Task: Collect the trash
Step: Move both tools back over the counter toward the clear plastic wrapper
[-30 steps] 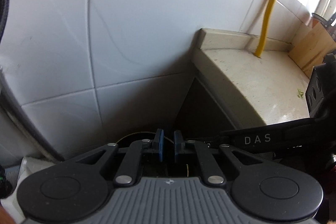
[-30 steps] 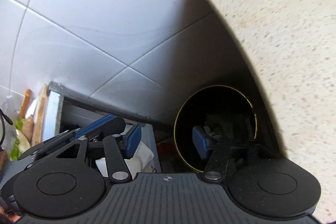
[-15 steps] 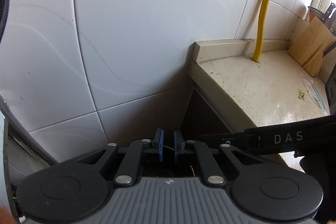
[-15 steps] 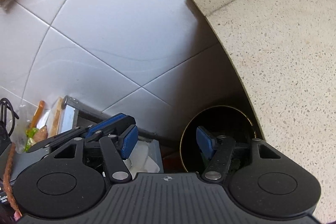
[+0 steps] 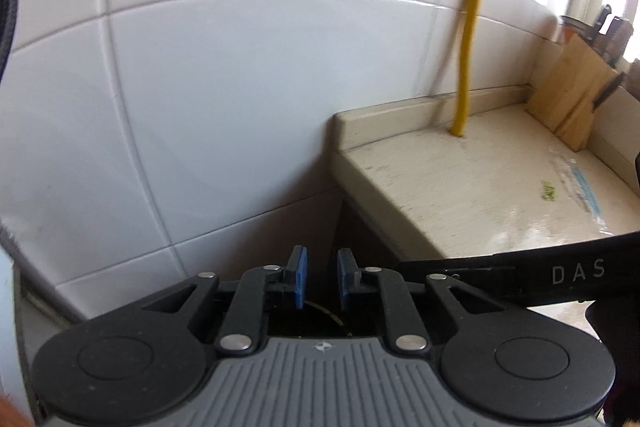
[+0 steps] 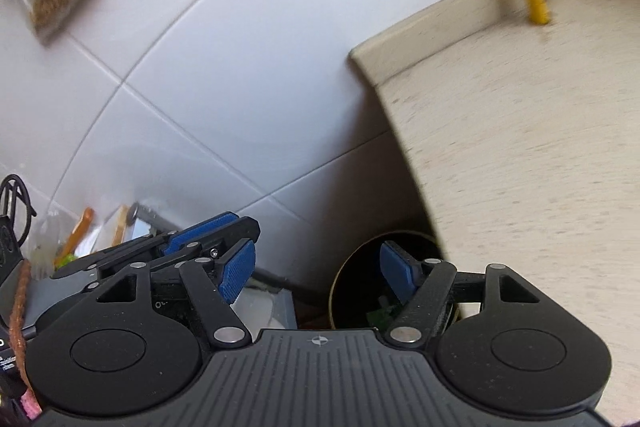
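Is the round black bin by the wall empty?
No. The round black bin has green scraps at the bottom, seen between the right gripper pads.

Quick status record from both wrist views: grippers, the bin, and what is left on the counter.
left gripper: jaws narrowly apart, nothing visible between them
right gripper: jaws wide open, empty
trash bin: dark, round, gold-rimmed, on the floor beside the counter end; some scraps visible inside
counter: speckled beige
green scrap: small, lying on the counter
clear wrapper: flat on the counter beside the scrap
yellow hose: runs down the tiled wall to the counter
knife block: wooden, at the counter's far end
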Tool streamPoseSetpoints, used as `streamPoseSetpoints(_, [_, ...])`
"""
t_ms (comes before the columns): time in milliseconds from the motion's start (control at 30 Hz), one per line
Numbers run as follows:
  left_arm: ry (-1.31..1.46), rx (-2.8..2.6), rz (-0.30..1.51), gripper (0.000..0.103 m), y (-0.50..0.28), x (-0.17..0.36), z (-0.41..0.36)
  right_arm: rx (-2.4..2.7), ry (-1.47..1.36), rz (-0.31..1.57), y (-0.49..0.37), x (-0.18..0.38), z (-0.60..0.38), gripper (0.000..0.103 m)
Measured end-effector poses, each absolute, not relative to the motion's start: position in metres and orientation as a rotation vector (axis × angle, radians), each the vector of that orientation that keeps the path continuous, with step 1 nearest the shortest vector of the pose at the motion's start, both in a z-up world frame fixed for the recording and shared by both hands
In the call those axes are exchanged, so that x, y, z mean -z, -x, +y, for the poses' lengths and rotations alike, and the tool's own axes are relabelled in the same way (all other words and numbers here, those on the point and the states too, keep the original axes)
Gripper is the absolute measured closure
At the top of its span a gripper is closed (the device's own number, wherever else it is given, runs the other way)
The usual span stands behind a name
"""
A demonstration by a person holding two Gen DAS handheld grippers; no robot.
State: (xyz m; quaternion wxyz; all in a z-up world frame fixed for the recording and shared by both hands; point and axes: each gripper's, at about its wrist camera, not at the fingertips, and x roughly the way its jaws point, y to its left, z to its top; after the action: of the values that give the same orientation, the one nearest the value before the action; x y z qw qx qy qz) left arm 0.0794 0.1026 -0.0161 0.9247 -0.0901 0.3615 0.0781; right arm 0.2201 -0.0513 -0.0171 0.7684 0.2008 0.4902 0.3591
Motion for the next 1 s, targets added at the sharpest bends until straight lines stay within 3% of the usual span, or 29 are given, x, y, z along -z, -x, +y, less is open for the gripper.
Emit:
streamPoseSetpoints(533, [0.023, 0.187, 0.712, 0.082, -0.146, -0.006, -0.003, -0.436, -0.467, 0.898, -0.214, -0.005, -0.178, 0.020])
streamPoseSetpoints(1000, [-0.065, 0.422, 0.681, 0.067, -0.219, -0.016, -0.090, -0.044, -0.424, 0.890, -0.223, 0.016, -0.291, 0.016])
